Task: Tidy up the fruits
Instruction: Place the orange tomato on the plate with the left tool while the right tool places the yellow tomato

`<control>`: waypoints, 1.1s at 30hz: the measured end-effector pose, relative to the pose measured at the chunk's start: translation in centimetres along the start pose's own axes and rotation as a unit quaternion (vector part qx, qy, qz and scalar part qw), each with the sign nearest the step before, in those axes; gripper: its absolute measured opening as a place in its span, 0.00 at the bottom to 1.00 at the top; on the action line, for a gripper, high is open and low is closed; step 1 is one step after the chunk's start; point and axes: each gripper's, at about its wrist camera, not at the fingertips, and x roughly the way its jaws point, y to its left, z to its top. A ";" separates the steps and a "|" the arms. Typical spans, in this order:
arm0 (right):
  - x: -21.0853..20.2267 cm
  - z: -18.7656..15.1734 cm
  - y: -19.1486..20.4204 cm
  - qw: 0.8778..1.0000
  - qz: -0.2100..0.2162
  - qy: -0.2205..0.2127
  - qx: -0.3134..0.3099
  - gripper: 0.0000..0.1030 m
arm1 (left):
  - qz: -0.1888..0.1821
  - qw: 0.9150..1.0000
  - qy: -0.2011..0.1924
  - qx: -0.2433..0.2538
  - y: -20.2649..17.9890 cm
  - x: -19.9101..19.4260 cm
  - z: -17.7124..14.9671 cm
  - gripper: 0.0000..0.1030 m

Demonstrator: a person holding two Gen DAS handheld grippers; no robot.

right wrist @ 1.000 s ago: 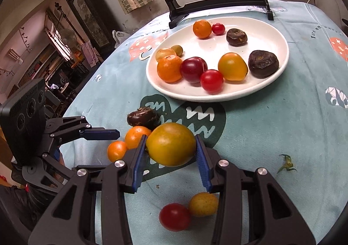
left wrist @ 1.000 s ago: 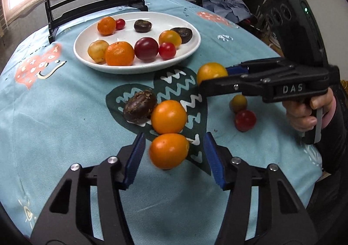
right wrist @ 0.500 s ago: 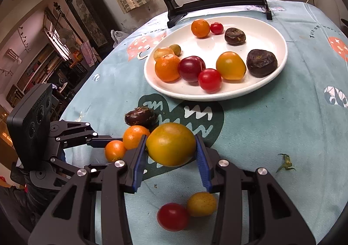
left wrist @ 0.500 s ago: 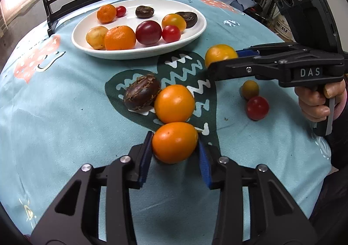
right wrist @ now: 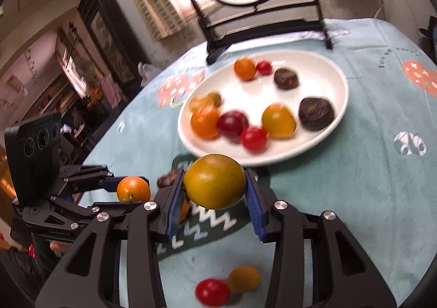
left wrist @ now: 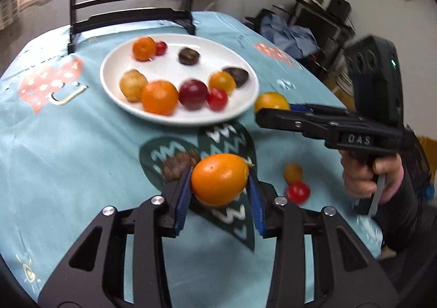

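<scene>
You are carrying fruit toward the white plate [left wrist: 109,84], left gripper [left wrist: 220,193] clamping an orange [left wrist: 220,179], right gripper [right wrist: 214,198] squeezing a yellow-orange fruit [right wrist: 214,185], both needing setting down on bare plate.

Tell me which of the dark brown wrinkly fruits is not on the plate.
The one on the tablecloth's dark heart print, just behind the left jaws; the other two lie on the white plate.

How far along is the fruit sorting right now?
Done: nine fruits sit on the white plate. In hand: left gripper clamps an orange fruit; right gripper clamps a yellow-orange fruit. Left: a dark fruit, red tomato and small yellow fruit.
</scene>
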 end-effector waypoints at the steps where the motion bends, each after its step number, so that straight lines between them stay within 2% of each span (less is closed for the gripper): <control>1: -0.1 0.4 -0.2 1.000 -0.008 -0.011 0.005 0.42 | 0.008 1.000 -0.008 -0.010 0.2 0.2 0.9 0.38; 5: 0.4 2.3 -1.2 0.998 -0.049 -0.047 0.017 0.42 | 0.054 0.998 -0.036 -0.027 0.5 1.2 4.1 0.38; 9: 1.8 4.0 -2.3 0.995 -0.080 -0.059 0.019 0.42 | 0.086 0.994 -0.044 -0.043 0.9 2.9 7.2 0.38; 11: 2.3 4.5 -2.9 0.994 -0.087 -0.057 0.020 0.42 | 0.117 0.991 -0.041 -0.044 1.1 4.1 8.6 0.38; 15: 3.4 4.8 -3.5 0.994 -0.092 -0.055 0.014 0.43 | 0.142 0.987 -0.019 -0.066 1.8 6.4 9.8 0.38; 16: 3.4 4.8 -3.3 0.994 -0.095 -0.059 0.008 0.48 | 0.143 0.987 -0.014 -0.070 2.0 6.7 9.8 0.38; 17: 3.2 4.8 -3.1 0.993 -0.098 -0.059 0.003 0.53 | 0.146 0.987 -0.013 -0.071 2.0 6.9 9.7 0.40; 20: 2.4 4.8 -2.9 0.994 -0.089 -0.064 0.008 0.55 | 0.183 0.981 -0.027 -0.059 1.4 5.9 9.5 0.75; 22: 1.6 4.7 -2.8 0.995 -0.079 -0.066 0.013 0.55 | 0.195 0.978 -0.041 -0.053 1.0 4.7 9.4 0.75; 26: 0.3 4.1 -2.3 0.995 -0.069 -0.064 0.016 0.55 | 0.196 0.978 -0.046 -0.046 0.2 3.2 8.7 0.76; 31: -0.7 2.3 -1.4 0.997 -0.056 -0.053 0.008 0.55 | 0.214 0.975 -0.045 -0.038 -0.3 2.3 6.5 0.82; 33: -1.1 1.4 -1.1 0.998 -0.054 -0.043 0.002 0.55 | 0.211 0.976 -0.043 -0.039 0.0 1.8 5.2 0.85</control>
